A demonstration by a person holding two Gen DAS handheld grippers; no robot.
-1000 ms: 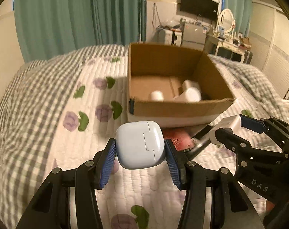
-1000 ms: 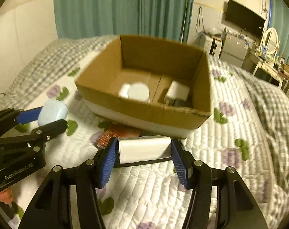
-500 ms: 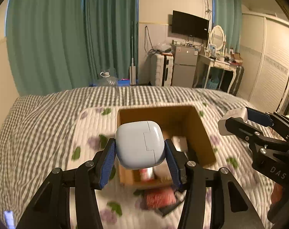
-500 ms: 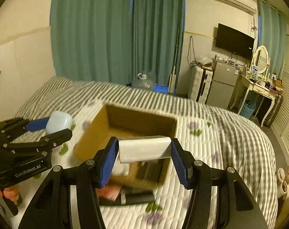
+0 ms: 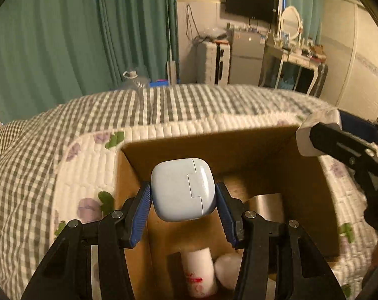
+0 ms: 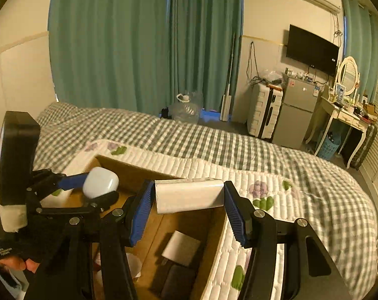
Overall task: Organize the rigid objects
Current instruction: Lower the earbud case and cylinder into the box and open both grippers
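Observation:
My left gripper (image 5: 183,195) is shut on a pale blue earbud case (image 5: 182,188) and holds it above the left part of the open cardboard box (image 5: 213,145). It also shows in the right wrist view (image 6: 100,185). My right gripper (image 6: 189,197) is shut on a white rectangular block (image 6: 189,195) and holds it over the box's right side (image 6: 213,227); it shows at the right of the left wrist view (image 5: 311,140). Inside the box lie a white tube (image 5: 200,272), a white round thing (image 5: 227,270) and a white adapter (image 6: 181,247).
The box sits on a bed with a white flowered quilt (image 6: 276,182) over a grey checked cover (image 5: 26,175). Green curtains (image 6: 139,37), a suitcase (image 6: 263,110), a small fridge (image 6: 296,110) and a dressing table (image 6: 346,115) stand beyond the bed.
Both grippers, raised high half a second ago, have come forward and down over the box with their objects still held. The box now fills the lower part of both views.

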